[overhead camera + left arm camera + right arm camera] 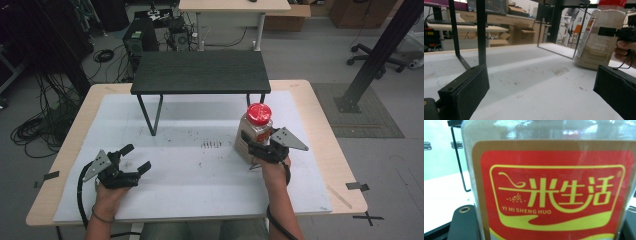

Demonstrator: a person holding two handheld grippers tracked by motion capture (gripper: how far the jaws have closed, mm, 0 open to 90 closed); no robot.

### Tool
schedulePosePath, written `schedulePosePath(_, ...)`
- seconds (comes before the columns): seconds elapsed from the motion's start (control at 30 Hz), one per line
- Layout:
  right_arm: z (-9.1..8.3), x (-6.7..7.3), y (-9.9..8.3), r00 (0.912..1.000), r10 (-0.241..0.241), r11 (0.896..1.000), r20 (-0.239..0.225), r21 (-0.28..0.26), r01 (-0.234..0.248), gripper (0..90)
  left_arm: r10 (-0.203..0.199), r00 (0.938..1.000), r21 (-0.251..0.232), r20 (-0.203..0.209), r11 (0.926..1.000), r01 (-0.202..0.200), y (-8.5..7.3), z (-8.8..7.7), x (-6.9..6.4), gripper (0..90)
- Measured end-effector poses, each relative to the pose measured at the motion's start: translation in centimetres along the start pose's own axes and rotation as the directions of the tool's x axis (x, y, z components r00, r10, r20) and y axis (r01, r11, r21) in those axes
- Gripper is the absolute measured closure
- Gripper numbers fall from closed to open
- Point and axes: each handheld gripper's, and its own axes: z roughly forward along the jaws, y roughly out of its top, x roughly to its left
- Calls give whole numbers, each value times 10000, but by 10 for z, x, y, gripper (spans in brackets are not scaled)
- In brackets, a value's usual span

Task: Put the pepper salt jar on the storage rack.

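A clear jar (pixel 255 131) of pale grains with a red lid (pixel 259 114) stands upright on the white mat (pixel 200 190), right of centre. My right gripper (pixel 251 147) is shut on the jar's body from the near side. In the right gripper view the jar's red and yellow label (pixel 551 187) sits close between the two jaws of my right gripper (pixel 546 231). My left gripper (pixel 138 157) rests low over the mat at the near left, open with nothing between its fingers. In the left gripper view my left gripper (pixel 541 97) stands wide, and the jar (pixel 599 40) is at the far right.
A low black shelf (pixel 200 72) on thin metal legs stands at the back of the mat; its legs (pixel 481 32) show in the left gripper view. Faint dark marks (pixel 211 145) lie mid-mat. The wooden table edge (pixel 330 125) borders the mat.
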Motion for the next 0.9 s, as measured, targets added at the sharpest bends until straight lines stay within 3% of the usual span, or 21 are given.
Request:
schedulePosePath(0.47, -16, -1, 33, 9998, -171, 9998, -138, -44, 170, 273, 3, 10000, 8, -27, 10000, -3, 0, 0, 0, 2)
schedulePosePath(0.9, -21, 4, 56, 9988, -328, 9992, -364, 235, 337, 275, -1, 10000, 7, -19, 10000, 1, 0, 0, 0, 2)
